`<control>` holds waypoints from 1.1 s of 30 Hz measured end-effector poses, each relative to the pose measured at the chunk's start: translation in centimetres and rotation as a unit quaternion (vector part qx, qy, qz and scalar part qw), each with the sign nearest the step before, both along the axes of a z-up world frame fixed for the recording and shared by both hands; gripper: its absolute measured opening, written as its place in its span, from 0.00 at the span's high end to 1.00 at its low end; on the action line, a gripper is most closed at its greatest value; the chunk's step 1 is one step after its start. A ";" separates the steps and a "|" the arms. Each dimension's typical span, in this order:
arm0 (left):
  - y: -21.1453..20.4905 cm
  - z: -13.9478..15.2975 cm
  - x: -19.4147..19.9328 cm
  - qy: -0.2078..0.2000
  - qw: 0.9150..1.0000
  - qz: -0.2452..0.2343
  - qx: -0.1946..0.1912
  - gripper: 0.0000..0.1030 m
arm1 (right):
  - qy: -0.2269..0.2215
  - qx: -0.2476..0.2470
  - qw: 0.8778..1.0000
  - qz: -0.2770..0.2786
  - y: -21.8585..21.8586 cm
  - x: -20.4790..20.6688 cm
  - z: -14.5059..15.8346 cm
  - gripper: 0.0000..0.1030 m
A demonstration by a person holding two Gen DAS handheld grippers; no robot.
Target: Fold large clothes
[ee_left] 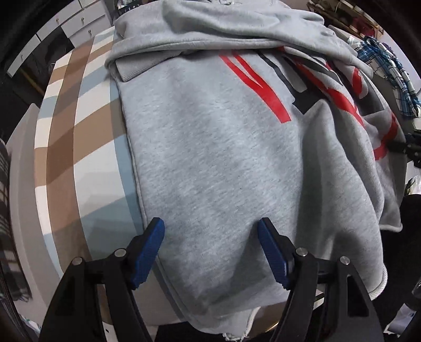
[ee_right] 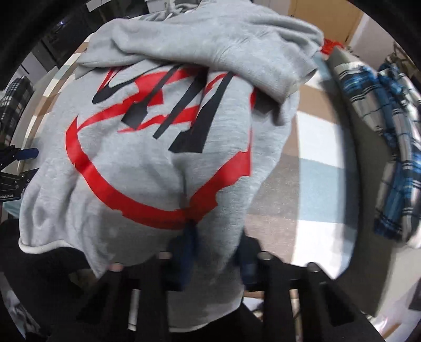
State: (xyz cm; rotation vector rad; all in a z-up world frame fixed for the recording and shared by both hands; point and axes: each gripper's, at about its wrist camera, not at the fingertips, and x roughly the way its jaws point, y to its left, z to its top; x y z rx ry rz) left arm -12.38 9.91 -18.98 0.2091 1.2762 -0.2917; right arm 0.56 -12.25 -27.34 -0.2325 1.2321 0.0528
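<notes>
A grey sweatshirt [ee_left: 210, 147] with a red and black print lies on the striped table, its sleeves folded across the top. My left gripper [ee_left: 210, 236] is open, its blue pads on either side of the sweatshirt's near left part, just above the cloth. In the right wrist view the sweatshirt [ee_right: 147, 168] is bunched and lifted toward the camera. My right gripper [ee_right: 210, 242] has its blue fingers [ee_right: 188, 247] closed on a pinch of the hem below the red ring; cloth hides part of the fingers.
The table cover [ee_left: 86, 147] has brown, white and blue stripes. A blue plaid shirt [ee_right: 394, 147] lies at the right on a grey surface; it also shows in the left wrist view [ee_left: 389, 68]. White drawers [ee_left: 79, 23] stand at the far left.
</notes>
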 end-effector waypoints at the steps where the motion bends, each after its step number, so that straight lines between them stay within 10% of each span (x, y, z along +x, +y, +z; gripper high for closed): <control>1: 0.0 -0.4 0.2 -0.001 1.000 -0.001 -0.001 0.33 | -0.001 0.008 1.000 -0.007 -0.4 -0.1 0.2 0.84; 5: 1.1 -1.4 1.0 -0.010 1.000 0.010 -0.004 0.33 | 0.004 0.044 0.997 -0.057 -4.1 -0.2 0.8 0.87; 13: 0.1 -4.4 0.9 -0.016 1.000 -0.008 0.003 0.33 | -0.010 -0.036 0.998 -0.053 -6.9 0.0 2.0 0.85; 19: -0.3 -4.6 1.3 -0.014 1.000 0.004 0.004 0.33 | -0.017 -0.008 0.999 -0.029 -4.7 -1.1 3.7 0.65; 25: 1.0 1.7 4.5 -0.021 0.985 0.055 -0.163 0.33 | -0.152 0.053 0.987 -0.022 -3.8 -1.1 12.5 0.40; 29: 1.5 10.3 6.1 -0.091 0.979 0.072 -0.168 0.32 | -0.251 0.110 0.962 -0.001 -2.3 0.5 18.4 0.02; 33: 1.1 13.4 11.0 -0.108 0.975 0.085 -0.176 0.19 | -0.334 0.154 0.930 0.007 -0.4 4.0 22.1 0.00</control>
